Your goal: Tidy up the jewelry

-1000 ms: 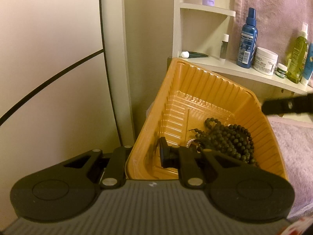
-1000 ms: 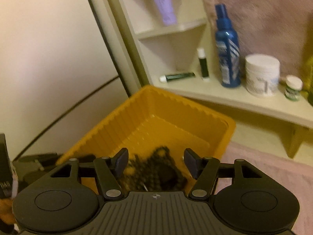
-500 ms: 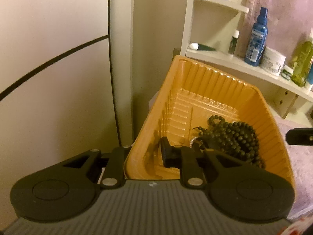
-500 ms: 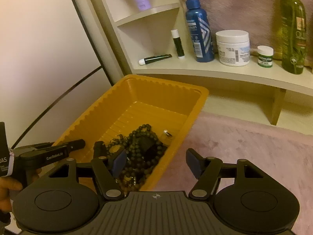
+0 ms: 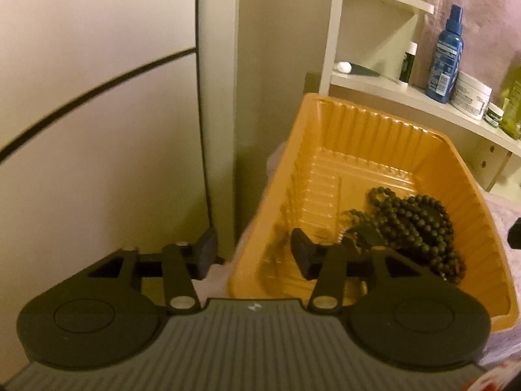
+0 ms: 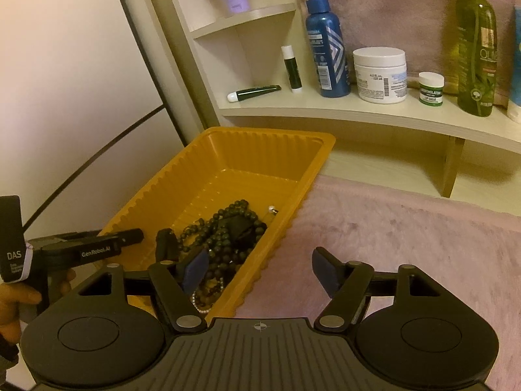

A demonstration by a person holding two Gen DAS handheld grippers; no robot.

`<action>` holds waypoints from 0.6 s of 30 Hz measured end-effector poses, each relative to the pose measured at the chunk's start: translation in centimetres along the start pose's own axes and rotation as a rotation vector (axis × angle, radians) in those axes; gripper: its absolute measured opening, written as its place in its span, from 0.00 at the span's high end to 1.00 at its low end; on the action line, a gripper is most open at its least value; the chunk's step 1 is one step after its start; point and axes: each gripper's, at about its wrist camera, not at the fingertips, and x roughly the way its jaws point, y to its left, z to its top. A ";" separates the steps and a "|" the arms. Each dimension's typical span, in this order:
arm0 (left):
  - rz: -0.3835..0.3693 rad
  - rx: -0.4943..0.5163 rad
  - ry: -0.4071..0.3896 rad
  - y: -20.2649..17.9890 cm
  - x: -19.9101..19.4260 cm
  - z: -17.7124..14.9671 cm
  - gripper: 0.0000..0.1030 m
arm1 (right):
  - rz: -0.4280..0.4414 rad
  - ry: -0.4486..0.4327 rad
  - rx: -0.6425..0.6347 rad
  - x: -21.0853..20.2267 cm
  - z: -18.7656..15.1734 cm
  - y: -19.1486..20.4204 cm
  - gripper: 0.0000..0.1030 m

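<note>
An orange ribbed plastic tray [image 5: 374, 137] [image 6: 260, 153] sits on a pink fuzzy surface. It holds a pile of dark beaded necklaces [image 5: 420, 224] [image 6: 228, 231] and a small pearl strand [image 6: 200, 299]. My left gripper [image 5: 252, 254] is open; its fingers straddle the tray's near left wall without touching it, the right finger inside the tray. It also shows in the right wrist view [image 6: 143, 244]. My right gripper [image 6: 260, 267] is open and empty, above the tray's near right rim and the pink surface.
A cream corner shelf [image 6: 358, 114] behind the tray carries a blue spray bottle [image 6: 327, 45], a white jar [image 6: 381, 75], a small green jar [image 6: 431, 88], a green bottle [image 6: 477, 49] and lip balm [image 6: 291, 68]. A white wardrobe door [image 5: 97, 97] stands left.
My left gripper has let go of the tray's left wall and opened; the tilted tray has settled flat. My right gripper has pulled back and to the right, off the beads.
</note>
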 end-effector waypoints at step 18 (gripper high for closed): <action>-0.047 0.106 -0.013 -2.1 -8.0 1.6 0.41 | -0.045 -0.010 0.042 -4.4 -2.1 0.1 0.30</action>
